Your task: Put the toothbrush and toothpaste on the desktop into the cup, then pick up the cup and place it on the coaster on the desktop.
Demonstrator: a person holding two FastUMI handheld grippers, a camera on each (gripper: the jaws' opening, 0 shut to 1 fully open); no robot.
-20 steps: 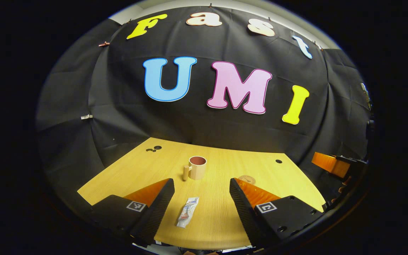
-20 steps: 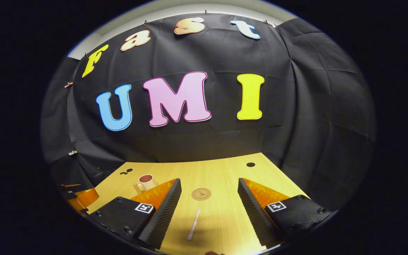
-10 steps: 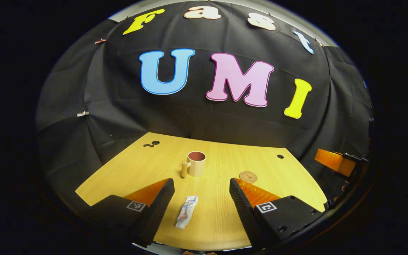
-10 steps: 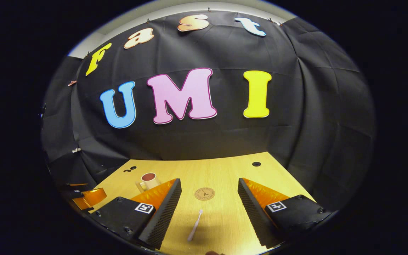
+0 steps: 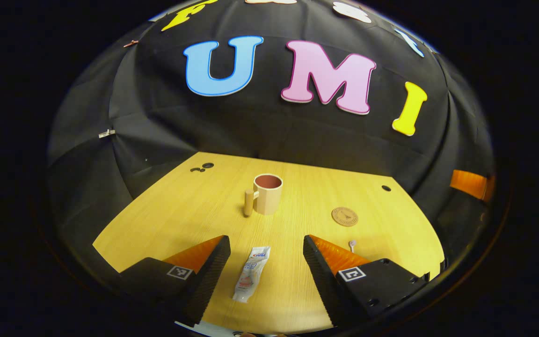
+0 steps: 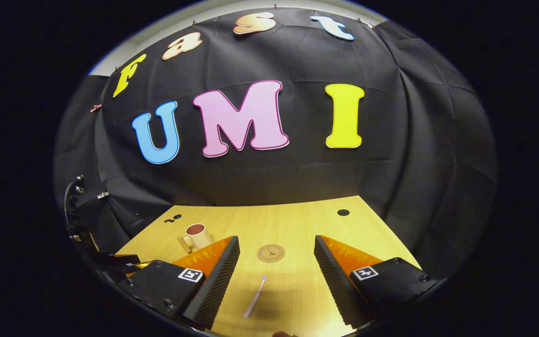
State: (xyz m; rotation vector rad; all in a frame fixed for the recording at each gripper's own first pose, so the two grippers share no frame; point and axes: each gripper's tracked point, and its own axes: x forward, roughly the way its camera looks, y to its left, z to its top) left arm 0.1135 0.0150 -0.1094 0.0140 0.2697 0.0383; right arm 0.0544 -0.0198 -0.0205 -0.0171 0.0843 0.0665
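left claw (image 5: 266, 267) held wide over toothpaste tube (image 5: 251, 274) | right claw (image 6: 274, 281) held wide over toothbrush (image 6: 255, 303) | cup (image 5: 267, 193) empty – coaster (image 5: 345, 216) bare on worktop (image 5: 185, 215) | nothing grasped yet – all steps left

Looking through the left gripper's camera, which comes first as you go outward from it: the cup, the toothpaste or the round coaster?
From the left gripper, nearest first:
1. Toothpaste, lying flat on the desktop between its open jaws.
2. Cup, standing farther out, about straight ahead, handle to the left.
3. Coaster, off to the right. It looks about as far as the cup, so I would not rank those two firmly.
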